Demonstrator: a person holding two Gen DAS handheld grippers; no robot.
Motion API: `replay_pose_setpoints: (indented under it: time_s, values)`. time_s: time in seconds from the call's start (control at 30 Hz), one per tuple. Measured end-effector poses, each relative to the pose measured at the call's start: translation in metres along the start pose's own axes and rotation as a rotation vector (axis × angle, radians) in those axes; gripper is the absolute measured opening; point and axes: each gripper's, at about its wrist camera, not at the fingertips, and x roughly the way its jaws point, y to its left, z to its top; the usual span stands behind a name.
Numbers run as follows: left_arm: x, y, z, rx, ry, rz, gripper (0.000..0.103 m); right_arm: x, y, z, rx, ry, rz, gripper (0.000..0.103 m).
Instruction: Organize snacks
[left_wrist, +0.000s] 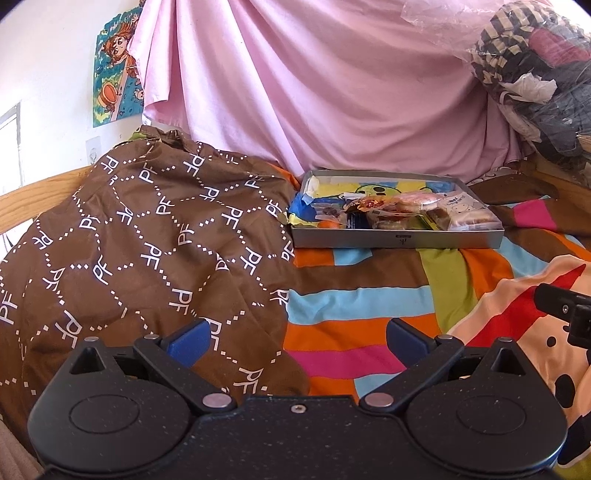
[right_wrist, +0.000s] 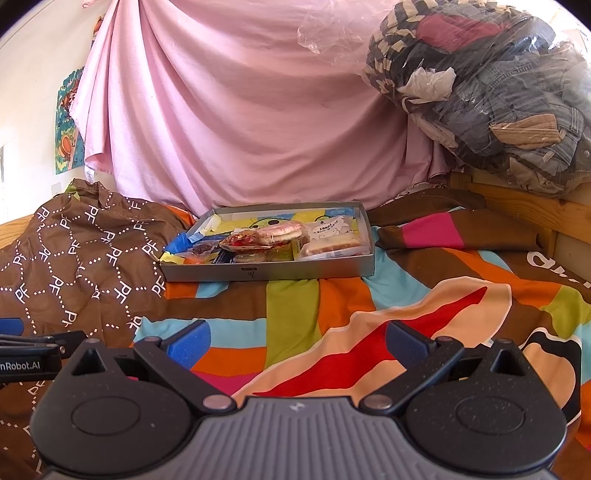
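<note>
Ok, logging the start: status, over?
Left gripper open, empty. Right gripper open, empty. Snacks heaped in the grey tray ahead. Path clear.

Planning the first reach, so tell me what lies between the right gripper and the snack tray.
Only the striped bedspread: in the right wrist view nothing stands between the open right gripper and the snack tray.

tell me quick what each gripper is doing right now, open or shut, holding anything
Left gripper: open, holding nothing.
Right gripper: open, holding nothing.
</note>
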Motion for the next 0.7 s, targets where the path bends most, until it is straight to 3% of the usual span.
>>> replay_pose_setpoints:
  time_s: [0.7]
  values:
    - [0.0036, -0.0005, -0.0017, 0.0, 0.02, 0.02, 0.101, 0.001, 0.0011, -0.0031, -0.015, 0.01, 0.003, 0.103]
